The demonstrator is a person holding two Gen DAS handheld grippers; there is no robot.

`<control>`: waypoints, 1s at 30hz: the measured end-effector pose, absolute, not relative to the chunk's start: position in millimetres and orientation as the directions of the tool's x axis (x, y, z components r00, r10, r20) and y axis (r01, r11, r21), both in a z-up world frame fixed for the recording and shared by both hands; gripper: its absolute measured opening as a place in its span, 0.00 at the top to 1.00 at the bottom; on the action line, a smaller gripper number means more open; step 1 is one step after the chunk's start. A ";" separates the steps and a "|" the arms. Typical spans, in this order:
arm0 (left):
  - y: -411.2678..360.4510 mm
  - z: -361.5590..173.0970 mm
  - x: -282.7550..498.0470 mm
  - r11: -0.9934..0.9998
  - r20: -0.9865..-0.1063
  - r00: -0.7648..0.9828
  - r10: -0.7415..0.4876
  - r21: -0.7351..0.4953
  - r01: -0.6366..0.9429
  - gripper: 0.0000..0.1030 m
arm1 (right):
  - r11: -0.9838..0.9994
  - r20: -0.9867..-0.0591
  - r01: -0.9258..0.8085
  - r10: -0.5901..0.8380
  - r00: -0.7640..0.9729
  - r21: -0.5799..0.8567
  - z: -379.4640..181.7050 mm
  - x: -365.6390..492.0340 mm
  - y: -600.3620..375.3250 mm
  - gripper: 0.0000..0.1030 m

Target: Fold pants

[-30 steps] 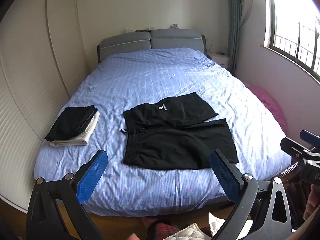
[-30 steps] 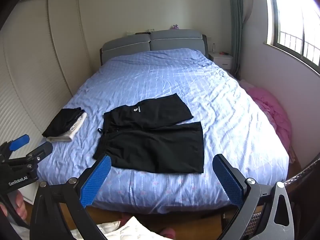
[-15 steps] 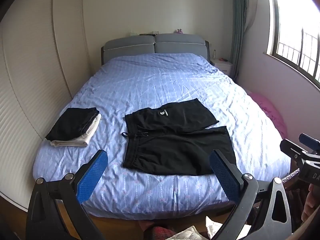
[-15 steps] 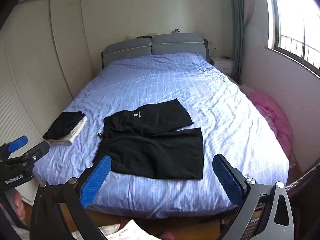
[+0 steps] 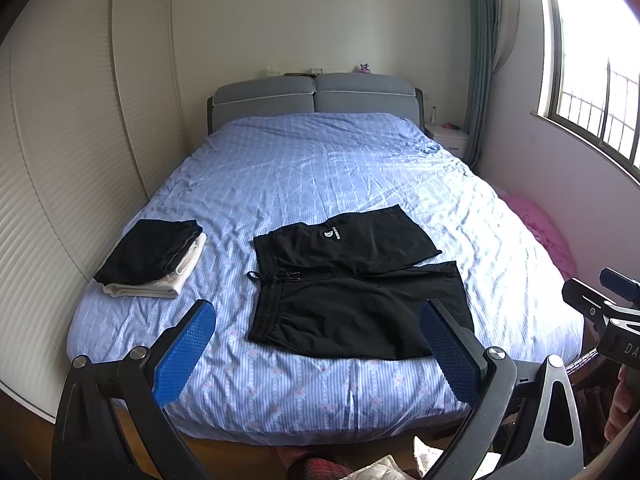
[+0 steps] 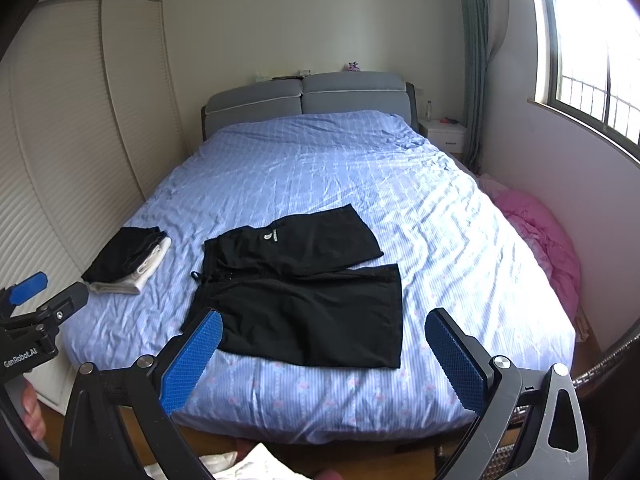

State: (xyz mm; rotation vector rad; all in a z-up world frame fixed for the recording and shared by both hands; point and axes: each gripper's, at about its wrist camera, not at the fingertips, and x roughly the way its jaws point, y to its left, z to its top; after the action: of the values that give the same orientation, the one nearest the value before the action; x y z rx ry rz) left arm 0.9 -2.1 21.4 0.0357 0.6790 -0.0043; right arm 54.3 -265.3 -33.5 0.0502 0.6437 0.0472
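Black shorts [image 5: 352, 288] lie spread flat near the foot of the blue bed [image 5: 320, 168], waistband to the left and both legs pointing right; they also show in the right wrist view [image 6: 300, 292]. My left gripper [image 5: 318, 348] is open and empty, held off the foot of the bed in front of the shorts. My right gripper [image 6: 324, 356] is open and empty too, to the right of the left one, also short of the bed's edge.
A stack of folded clothes [image 5: 154, 258], black on white, sits at the bed's left edge. Pink bedding [image 6: 540, 240] lies on the floor to the right under the window. A slatted wardrobe [image 5: 60, 160] lines the left side. The grey headboard [image 5: 316, 96] is at the far end.
Both grippers have drawn back and tilted up a little, so the bed and shorts sit lower and farther in view. The shorts have not moved. Both jaws stay open.
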 end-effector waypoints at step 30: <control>-6.2 23.5 21.7 0.999 -0.635 0.773 0.008 0.040 0.023 0.00 | 0.994 -0.633 0.000 0.069 0.771 0.107 -42.3 67.0 -271.9 0.00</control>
State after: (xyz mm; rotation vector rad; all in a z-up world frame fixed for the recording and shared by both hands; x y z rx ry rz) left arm 21.7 -6.2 23.5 0.0463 0.6876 -0.0082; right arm 67.0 -271.9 -42.3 0.1032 0.6897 0.0374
